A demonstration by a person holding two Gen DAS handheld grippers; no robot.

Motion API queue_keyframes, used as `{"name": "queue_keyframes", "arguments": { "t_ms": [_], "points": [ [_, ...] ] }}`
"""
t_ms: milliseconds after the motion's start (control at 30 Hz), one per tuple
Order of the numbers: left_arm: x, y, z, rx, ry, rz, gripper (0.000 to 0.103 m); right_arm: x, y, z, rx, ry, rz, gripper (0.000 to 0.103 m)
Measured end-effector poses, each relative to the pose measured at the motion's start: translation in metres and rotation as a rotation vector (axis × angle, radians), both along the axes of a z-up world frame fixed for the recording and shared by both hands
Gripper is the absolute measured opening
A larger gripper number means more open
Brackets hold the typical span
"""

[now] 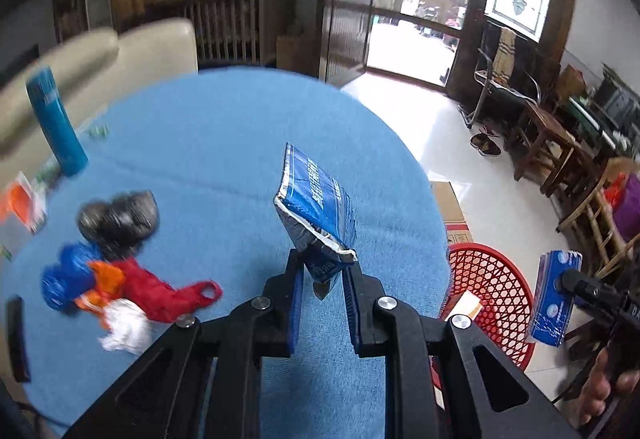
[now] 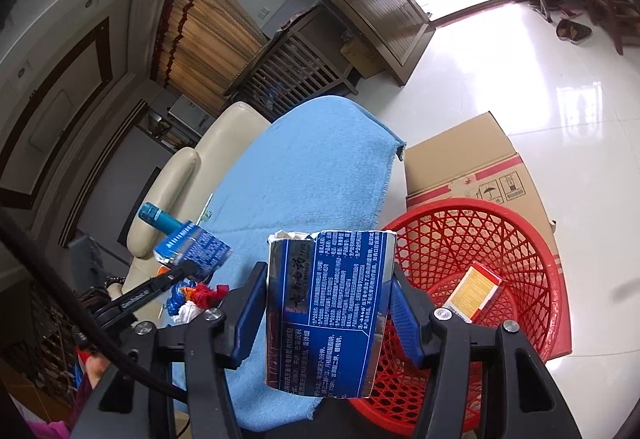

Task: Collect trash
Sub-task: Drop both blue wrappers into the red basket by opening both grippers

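Your left gripper [image 1: 324, 293] is matte black plastic — two angular arms with triangular cut-outs, each carrying round silver screws [image 1: 262, 303] at the joints. Its fingers [image 1: 297, 299] are faced with ribbed blue pads. Your right gripper [image 2: 326, 315] is the same build: black linkage, blue pads [image 2: 404, 315], silver screw heads [image 2: 442, 314]. A thick black cable [image 2: 60, 291] curves past its left side — and white lettering runs along the black finger seen edge-on there.
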State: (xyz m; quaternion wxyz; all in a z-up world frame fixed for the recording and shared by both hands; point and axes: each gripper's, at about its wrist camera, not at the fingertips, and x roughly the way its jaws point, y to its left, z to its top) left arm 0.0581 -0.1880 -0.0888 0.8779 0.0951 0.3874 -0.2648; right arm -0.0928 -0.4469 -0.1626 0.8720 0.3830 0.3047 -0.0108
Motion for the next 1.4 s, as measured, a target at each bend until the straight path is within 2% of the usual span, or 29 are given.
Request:
{"name": "queue_keyframes", "arguments": {
  "t_ms": [267,600,867,1133,1400],
  "points": [
    [-0.041,0.004,0.040,0.012,-0.175,-0.030,0.020,-0.008,0.012,0.024,-0.041,-0.042,0.007,0.061],
    [-0.080,0.015,0.067,-0.004,-0.279,-0.032,0.020,-0.013,0.028,0.057,-0.090,-0.110,0.031,0.061],
    [-0.093,0.020,0.074,-0.021,-0.305,-0.046,0.020,-0.018,0.034,0.068,-0.113,-0.148,0.027,0.061],
    [-0.103,0.015,0.073,0.001,-0.324,-0.064,0.020,-0.022,0.034,0.072,-0.122,-0.175,0.020,0.061],
    [-0.113,-0.001,0.071,0.004,-0.310,-0.141,0.020,-0.032,0.024,0.077,-0.127,-0.198,-0.017,0.061]
  ]
}}
